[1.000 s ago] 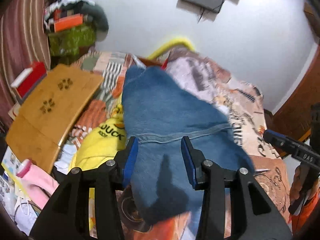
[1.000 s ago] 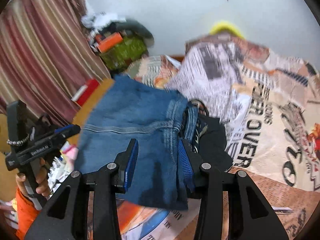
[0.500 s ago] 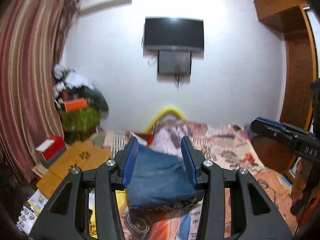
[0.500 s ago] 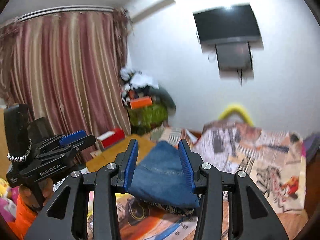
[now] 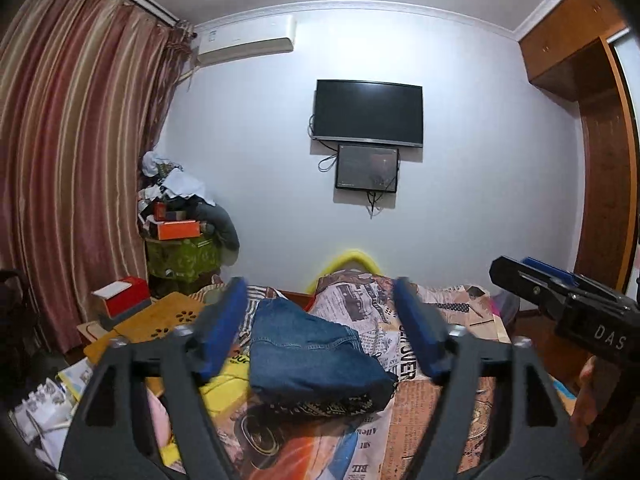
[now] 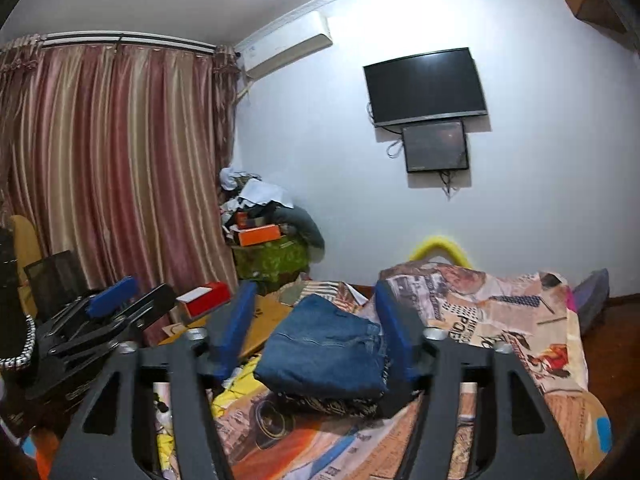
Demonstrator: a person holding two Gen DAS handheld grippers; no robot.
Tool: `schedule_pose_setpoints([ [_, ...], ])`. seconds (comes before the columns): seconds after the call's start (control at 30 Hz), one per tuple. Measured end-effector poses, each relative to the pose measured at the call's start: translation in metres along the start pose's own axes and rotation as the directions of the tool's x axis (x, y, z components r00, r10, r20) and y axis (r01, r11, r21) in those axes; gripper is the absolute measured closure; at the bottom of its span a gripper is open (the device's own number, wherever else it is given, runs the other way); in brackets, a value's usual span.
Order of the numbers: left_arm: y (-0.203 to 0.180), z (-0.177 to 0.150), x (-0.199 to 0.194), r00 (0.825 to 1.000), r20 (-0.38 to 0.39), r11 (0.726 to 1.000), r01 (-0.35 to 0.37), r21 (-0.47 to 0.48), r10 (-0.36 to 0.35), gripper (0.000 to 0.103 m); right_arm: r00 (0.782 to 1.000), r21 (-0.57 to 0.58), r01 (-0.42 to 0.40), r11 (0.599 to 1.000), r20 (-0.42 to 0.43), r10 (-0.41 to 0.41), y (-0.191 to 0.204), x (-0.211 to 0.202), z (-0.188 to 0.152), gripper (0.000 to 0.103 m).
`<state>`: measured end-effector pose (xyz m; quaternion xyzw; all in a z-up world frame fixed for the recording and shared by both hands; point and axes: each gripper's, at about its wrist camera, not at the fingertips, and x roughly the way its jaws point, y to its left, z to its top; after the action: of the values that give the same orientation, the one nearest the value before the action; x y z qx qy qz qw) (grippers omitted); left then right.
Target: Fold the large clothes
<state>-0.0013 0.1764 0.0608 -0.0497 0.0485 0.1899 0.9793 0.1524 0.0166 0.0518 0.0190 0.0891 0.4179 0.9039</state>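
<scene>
With your left gripper [image 5: 320, 336] and right gripper [image 6: 314, 328] both empty, jaws opening, the folded jeans [image 5: 316, 354] sit loosely atop a dark patterned garment [image 5: 332, 402] on the bed [image 5: 440, 400], so any careless nudge could spill the fold.

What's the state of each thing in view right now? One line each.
left gripper: jaws opening, nothing between them, clear of the bed.
right gripper: jaws opening, nothing between them.
jeans: folded, lying on the bed, released.
dark patterned garment: under the jeans, edge showing.
yellow garment: unfolded, crumpled left of the jeans.
TV: screen dark.
curtain: drawn.
</scene>
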Motion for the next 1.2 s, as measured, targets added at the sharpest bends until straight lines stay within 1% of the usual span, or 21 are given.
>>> schedule_pose_setpoints([
  [0.03, 0.001, -0.001, -0.001, 1.0, 0.0, 1.0, -0.009, -0.003, 0.009, 0.016, 1.0, -0.002, 0.018, 1.0, 0.001, -0.018, -0.001, 0.0, -0.001, 0.022],
  [0.07, 0.001, -0.002, 0.0, 1.0, 0.002, 1.0, -0.029, -0.002, 0.029, 0.014, 1.0, -0.004, 0.03, 1.0, 0.004, -0.03, -0.001, -0.003, -0.003, 0.015],
  [0.1, 0.001, -0.003, -0.003, 0.999, 0.004, 0.999, -0.043, 0.002, 0.043, 0.013, 0.999, -0.006, 0.048, 0.999, 0.008, -0.048, -0.001, -0.002, -0.002, 0.013],
  [0.17, 0.0, -0.006, -0.003, 0.998, 0.004, 0.998, -0.064, 0.012, 0.064, 0.007, 0.998, -0.001, 0.063, 0.998, 0.013, -0.063, -0.002, -0.006, -0.004, 0.003],
  [0.2, 0.0, -0.006, -0.003, 0.998, 0.008, 0.998, -0.068, 0.013, 0.068, 0.006, 0.998, 0.002, 0.064, 0.998, 0.013, -0.064, -0.002, -0.006, -0.004, 0.001],
  [0.37, -0.001, -0.011, -0.004, 0.997, 0.004, 0.997, -0.073, 0.004, 0.073, 0.002, 0.998, -0.002, 0.064, 0.998, 0.001, -0.064, -0.001, -0.009, -0.006, 0.0],
  [0.63, 0.004, -0.016, -0.001, 0.997, -0.016, 0.997, -0.077, -0.015, 0.076, 0.001, 0.997, -0.043, 0.081, 0.996, -0.012, -0.081, 0.006, -0.011, -0.016, 0.0],
  [1.2, 0.0, -0.026, 0.003, 0.995, -0.032, 0.996, -0.094, -0.004, 0.094, 0.001, 0.996, -0.027, 0.086, 0.996, -0.031, -0.087, 0.005, -0.013, -0.017, 0.0],
])
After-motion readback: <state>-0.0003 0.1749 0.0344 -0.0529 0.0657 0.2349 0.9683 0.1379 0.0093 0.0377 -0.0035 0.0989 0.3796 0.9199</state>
